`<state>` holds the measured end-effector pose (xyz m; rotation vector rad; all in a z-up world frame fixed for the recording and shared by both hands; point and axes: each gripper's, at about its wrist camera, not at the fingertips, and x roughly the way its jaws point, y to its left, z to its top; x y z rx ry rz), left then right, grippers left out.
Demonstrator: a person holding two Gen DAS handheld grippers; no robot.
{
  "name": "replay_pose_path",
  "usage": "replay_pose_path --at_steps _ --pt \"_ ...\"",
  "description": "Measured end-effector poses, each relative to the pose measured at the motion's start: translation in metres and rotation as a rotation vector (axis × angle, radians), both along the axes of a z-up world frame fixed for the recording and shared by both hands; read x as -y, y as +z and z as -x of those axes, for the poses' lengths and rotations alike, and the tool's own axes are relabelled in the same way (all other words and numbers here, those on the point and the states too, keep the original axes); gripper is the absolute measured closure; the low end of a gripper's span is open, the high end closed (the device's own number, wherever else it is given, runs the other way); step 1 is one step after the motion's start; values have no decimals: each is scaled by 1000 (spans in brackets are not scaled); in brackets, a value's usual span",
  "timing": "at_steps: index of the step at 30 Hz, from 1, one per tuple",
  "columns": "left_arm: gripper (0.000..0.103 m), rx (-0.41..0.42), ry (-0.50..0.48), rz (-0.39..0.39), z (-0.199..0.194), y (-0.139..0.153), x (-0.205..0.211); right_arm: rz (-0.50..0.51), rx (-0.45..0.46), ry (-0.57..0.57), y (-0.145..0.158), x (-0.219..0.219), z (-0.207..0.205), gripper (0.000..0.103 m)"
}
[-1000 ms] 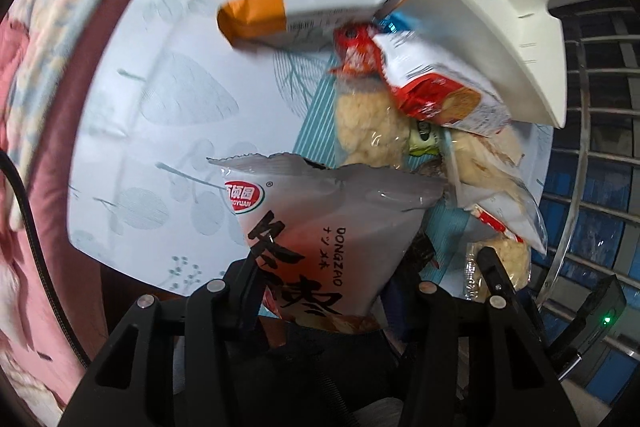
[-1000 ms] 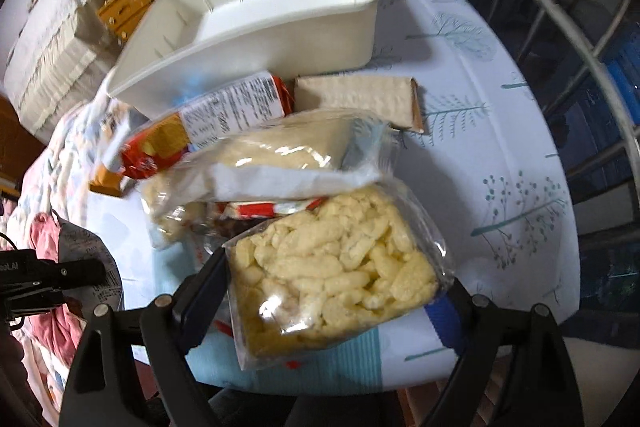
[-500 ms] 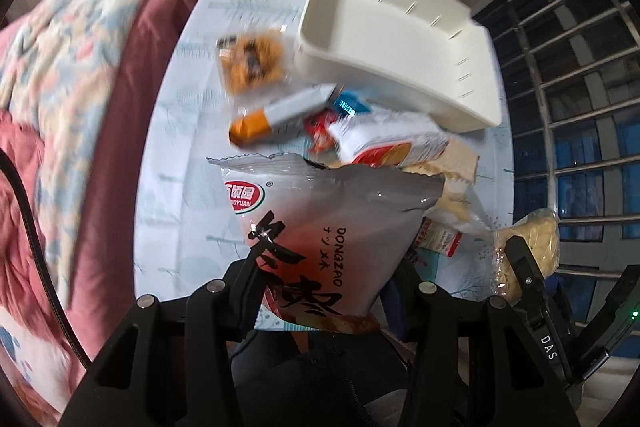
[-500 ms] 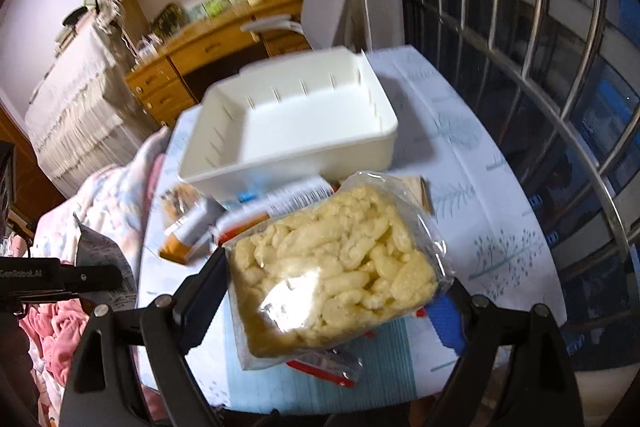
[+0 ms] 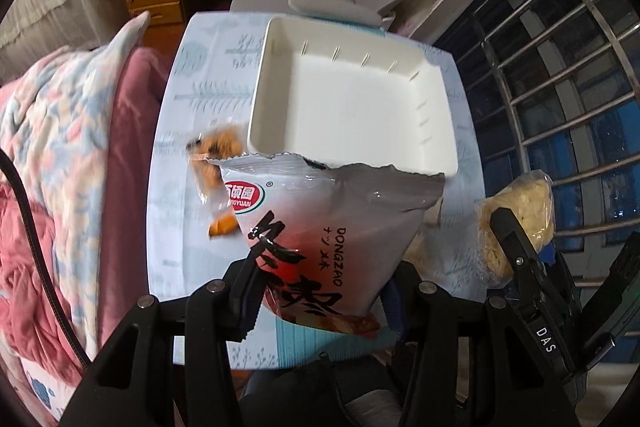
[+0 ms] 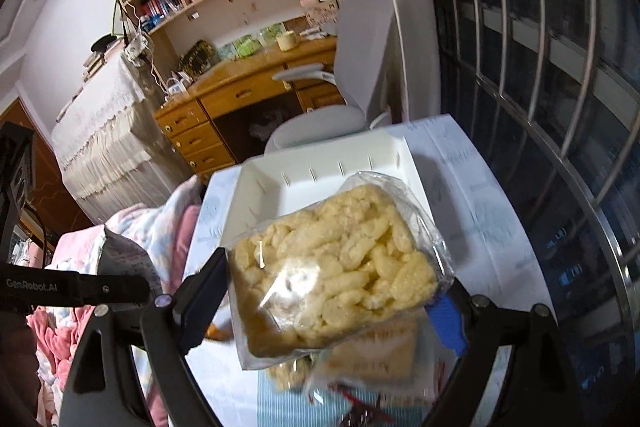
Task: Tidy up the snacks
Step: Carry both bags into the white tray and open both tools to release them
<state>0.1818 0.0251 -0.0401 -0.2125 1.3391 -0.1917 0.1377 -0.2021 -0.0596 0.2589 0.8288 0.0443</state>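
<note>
My left gripper point(image 5: 320, 291) is shut on a grey and red Dongzao snack bag point(image 5: 328, 227) and holds it up above the table, in front of the near rim of an empty white bin point(image 5: 352, 107). My right gripper point(image 6: 324, 311) is shut on a clear bag of yellow puffed snacks point(image 6: 336, 267), held above the table just short of the bin point(image 6: 256, 203). That bag and the right gripper also show at the right of the left wrist view point(image 5: 516, 223). The left gripper with its grey bag shows at the left of the right wrist view point(image 6: 80, 287).
Several other snack packs lie on the table below: an orange pack point(image 5: 216, 163) left of the bin and a pile point(image 6: 360, 367) under my right gripper. A pink quilt point(image 5: 60, 187) borders the left, a window grille point(image 5: 560, 87) the right, a grey chair point(image 5: 320, 3) behind.
Both grippers have risen with their bags and tilted up. The bin, seen from the side before, now shows its empty inside, and the snack pile has dropped below.
</note>
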Motion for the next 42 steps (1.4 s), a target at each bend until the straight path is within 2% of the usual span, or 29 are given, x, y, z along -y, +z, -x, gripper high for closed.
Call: replay_pose_path --at_steps 8,14,18,24,28,29,31,33,34,42 --pt "54 30 8 -8 -73 10 22 8 54 57 -3 11 -57 13" --pt "54 28 39 4 -126 -3 38 30 66 119 -22 17 -94 13" --pt "54 28 48 6 -152 -16 49 8 65 153 -38 23 -113 13" --pt "54 8 54 8 -173 -38 59 -39 37 189 -60 29 -132 12" --pt "52 -6 66 -17 -179 -47 62 -55 -27 194 -75 29 -147 9" --pt "50 -9 67 -26 -180 -49 63 -62 -40 192 -78 29 -150 8" --pt "36 -7 71 -37 -181 -51 64 -78 -59 179 -84 32 -154 6" --pt "35 7 83 -45 -181 -50 63 -98 -56 174 -86 34 -156 2" --pt "30 7 88 -44 -182 -50 62 -108 -52 175 -87 35 -156 0" --pt "28 -21 124 -32 -175 -55 53 -121 -65 164 -89 38 -155 0"
